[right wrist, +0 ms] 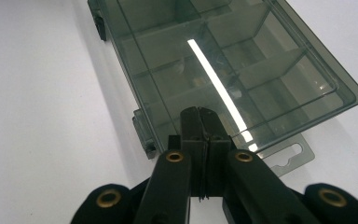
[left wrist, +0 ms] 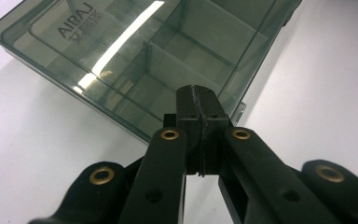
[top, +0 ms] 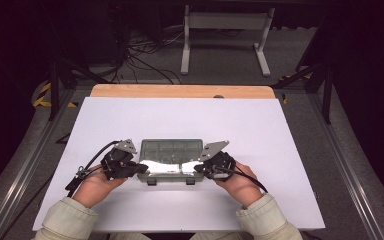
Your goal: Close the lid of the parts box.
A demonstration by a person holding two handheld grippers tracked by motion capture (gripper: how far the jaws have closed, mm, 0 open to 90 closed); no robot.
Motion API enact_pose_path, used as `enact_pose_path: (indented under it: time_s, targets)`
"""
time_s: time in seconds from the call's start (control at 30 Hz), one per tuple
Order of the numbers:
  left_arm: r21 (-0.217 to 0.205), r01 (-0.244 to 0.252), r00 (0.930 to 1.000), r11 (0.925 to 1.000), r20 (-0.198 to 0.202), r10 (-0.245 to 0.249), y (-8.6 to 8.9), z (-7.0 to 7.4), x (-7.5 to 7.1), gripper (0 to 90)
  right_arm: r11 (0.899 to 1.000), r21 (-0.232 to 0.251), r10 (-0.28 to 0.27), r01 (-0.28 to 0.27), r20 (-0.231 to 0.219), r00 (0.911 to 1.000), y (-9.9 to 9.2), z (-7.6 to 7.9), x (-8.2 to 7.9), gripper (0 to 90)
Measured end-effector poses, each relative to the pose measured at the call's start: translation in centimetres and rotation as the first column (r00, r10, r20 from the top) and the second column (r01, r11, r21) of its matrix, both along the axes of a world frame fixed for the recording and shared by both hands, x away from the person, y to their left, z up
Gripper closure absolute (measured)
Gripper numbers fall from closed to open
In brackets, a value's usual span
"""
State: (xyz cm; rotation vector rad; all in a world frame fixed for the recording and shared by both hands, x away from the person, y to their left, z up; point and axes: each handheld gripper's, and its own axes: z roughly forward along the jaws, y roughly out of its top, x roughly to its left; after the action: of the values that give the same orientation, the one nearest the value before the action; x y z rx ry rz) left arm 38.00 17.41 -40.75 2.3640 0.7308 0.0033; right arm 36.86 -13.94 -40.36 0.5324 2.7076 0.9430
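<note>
High view: a white table (top: 180, 115) carries one smoky, see-through compartment box (top: 171, 152) a little in from the near edge, about midway between the left and right edges, with its clear lid shut. The left gripper (top: 141, 169) sits at the box's left end, near the front corner; its jaws are pressed together with nothing between them, and the tips lie right at the box's edge. In the left gripper view the closed tips (left wrist: 198, 105) overlap the rim of the box (left wrist: 135, 60). Thin dividers split the box into several cells; whether anything small lies in them I cannot tell. Two small latches (top: 151, 181) sit on the front edge. At the right end, the right gripper (top: 199, 168) mirrors the left, jaws also pressed together on nothing, tips at the front right corner. In the right gripper view the closed tips (right wrist: 201, 122) lie over the box's (right wrist: 223, 60) end rim, beside a flat hang tab (right wrist: 291, 157).
</note>
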Motion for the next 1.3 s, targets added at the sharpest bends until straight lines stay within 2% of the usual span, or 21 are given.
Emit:
enact_pose_path:
  time_s: [0.2,0.4,0.47,0.53,0.63,0.7,0.73,0.8,0.9,0.97,1.07,1.1,1.17,1.27,1.3]
  targets:
    - [-0.007,0.001,1.0000,1.0000,-0.001,-0.001,0.1,0.0,0.0,89.5,1.000,0.028,0.000,0.001,-0.017,0.9999,-0.3,-0.1,0.2,90.0]
    - [-0.010,0.001,1.0000,1.0000,-0.004,-0.001,0.1,0.0,0.1,88.9,1.000,0.030,0.000,0.000,-0.015,0.9999,-0.3,-0.1,0.2,89.5]
    - [-0.006,0.000,1.0000,1.0000,-0.001,0.000,0.1,0.1,0.1,87.0,0.999,0.038,-0.009,0.009,-0.004,0.9999,-0.3,-0.1,0.2,84.0]
    - [-0.020,0.001,0.9998,0.9998,-0.019,-0.001,0.1,0.1,0.2,82.6,0.999,0.039,-0.017,0.018,-0.004,0.9998,-0.3,0.0,0.2,81.1]
    - [-0.006,-0.005,0.9998,1.0000,0.022,0.005,0.0,0.2,0.0,77.4,0.999,0.045,-0.023,0.023,0.009,0.9997,-0.4,0.3,0.3,75.5]
    - [-0.026,-0.005,0.9992,0.9996,0.039,0.006,-0.1,0.4,-0.2,73.1,0.997,0.066,-0.028,0.026,0.016,0.9995,-0.5,0.5,0.2,66.5]
    - [-0.049,-0.009,0.9987,0.9988,0.049,0.011,0.0,0.5,-0.3,69.4,0.997,0.070,-0.035,0.033,0.021,0.9992,-0.5,0.7,0.1,59.2]
    - [-0.086,-0.012,0.9973,0.9963,0.071,0.019,0.2,0.9,-0.6,61.5,0.995,0.092,-0.047,0.043,0.043,0.9980,-0.7,1.1,0.0,50.6]
    - [-0.153,-0.024,0.9917,0.9879,0.121,0.042,0.7,1.6,-0.8,49.4,0.990,0.135,-0.056,0.046,0.070,0.9960,-1.1,1.8,-0.3,40.5]
    - [-0.209,-0.034,0.9896,0.9774,0.130,0.062,1.2,1.9,-1.1,42.2,0.985,0.163,-0.062,0.047,0.090,0.9940,-1.5,2.3,-0.6,36.8]
    - [-0.288,-0.046,0.9811,0.9565,0.167,0.097,1.8,2.2,-1.6,29.6,0.977,0.208,-0.078,0.051,0.124,0.9892,-2.3,3.0,-1.1,31.4]
    - [-0.303,-0.045,0.9747,0.9518,0.195,0.109,2.1,2.3,-1.8,26.4,0.974,0.222,-0.080,0.049,0.131,0.9881,-2.5,3.2,-1.2,29.8]
    - [-0.321,-0.056,0.9695,0.9454,0.208,0.129,2.3,2.4,-2.2,22.6,0.967,0.248,-0.096,0.058,0.143,0.9851,-3.0,3.6,-1.4,27.8]
    - [-0.310,-0.059,0.9570,0.9489,0.253,0.142,2.6,2.4,-2.7,17.1,0.957,0.283,-0.116,0.065,0.168,0.9789,-3.8,4.1,-1.8,25.1]
    - [-0.320,-0.060,0.9579,0.9456,0.248,0.144,2.5,2.4,-3.0,15.0,0.954,0.293,-0.121,0.064,0.180,0.9761,-4.0,4.2,-2.0,24.4]
